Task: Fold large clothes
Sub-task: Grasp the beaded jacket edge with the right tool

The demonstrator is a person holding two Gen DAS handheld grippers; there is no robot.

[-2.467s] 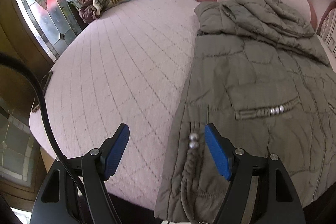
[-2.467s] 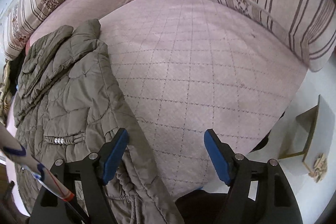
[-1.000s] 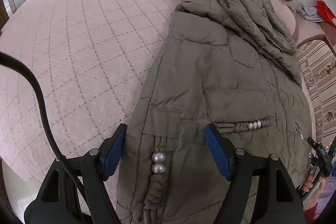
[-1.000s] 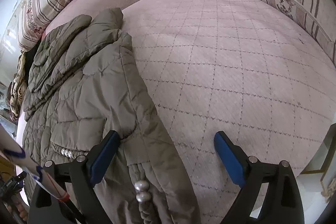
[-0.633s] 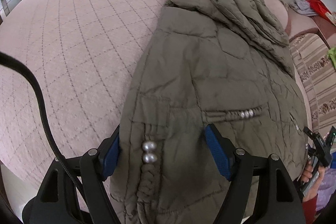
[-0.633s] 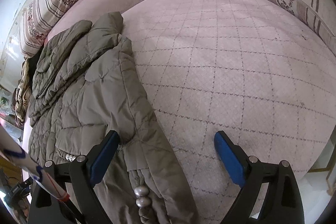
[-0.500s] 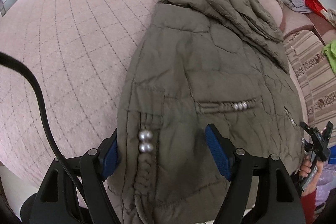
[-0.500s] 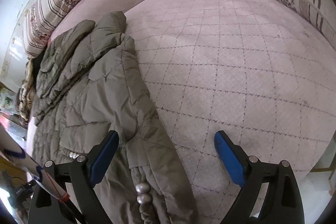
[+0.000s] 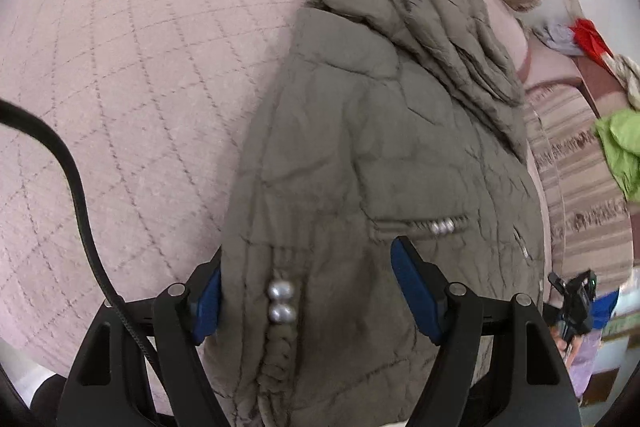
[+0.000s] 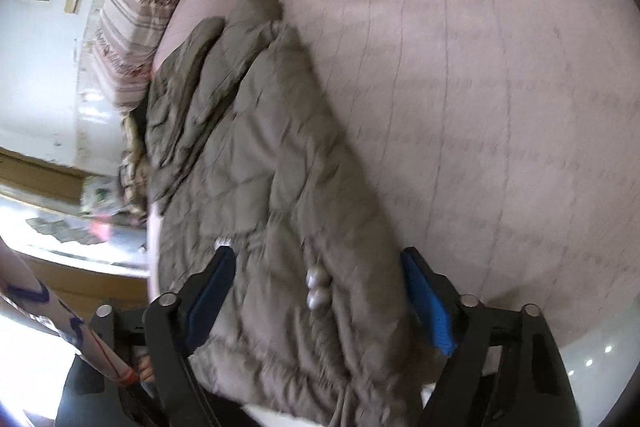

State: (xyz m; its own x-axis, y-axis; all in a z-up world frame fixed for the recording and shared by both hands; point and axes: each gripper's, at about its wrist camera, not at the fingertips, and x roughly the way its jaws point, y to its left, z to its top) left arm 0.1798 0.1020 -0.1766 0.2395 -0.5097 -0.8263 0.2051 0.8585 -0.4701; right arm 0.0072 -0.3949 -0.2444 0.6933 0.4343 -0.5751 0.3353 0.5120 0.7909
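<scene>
A padded olive-green jacket (image 9: 384, 163) lies lengthwise on the pink quilted bed (image 9: 132, 67), already narrowed, its hood end toward the striped bolster cushions (image 10: 144, 7) and its hem hanging at the near edge of the mattress. Each bottom corner sits inside a pair of jaws. The left gripper (image 9: 316, 295) stands spread across the hem's left corner, its left pad against the coat's folded side and its right pad clear above the fabric, so nothing is pinched there. The right gripper (image 10: 320, 295) straddles the other corner and its jaws are closing with the padding between them; they do not look clamped yet, though the picture is blurred.

The step in hand looks to be taking hold of the hem to carry it up toward the hood. To do it well, I'd say both bites should go deep enough to catch every layer, just outside the gathered cuffs, and at matching height so the fold comes out square.

The shell is thin, slightly shiny and creased over puffy filling, so it will likely slip and spring back. Two silver beads (image 9: 282, 301) sit on a ruched strip at each corner, and more along the pocket opening (image 9: 420, 225).
</scene>
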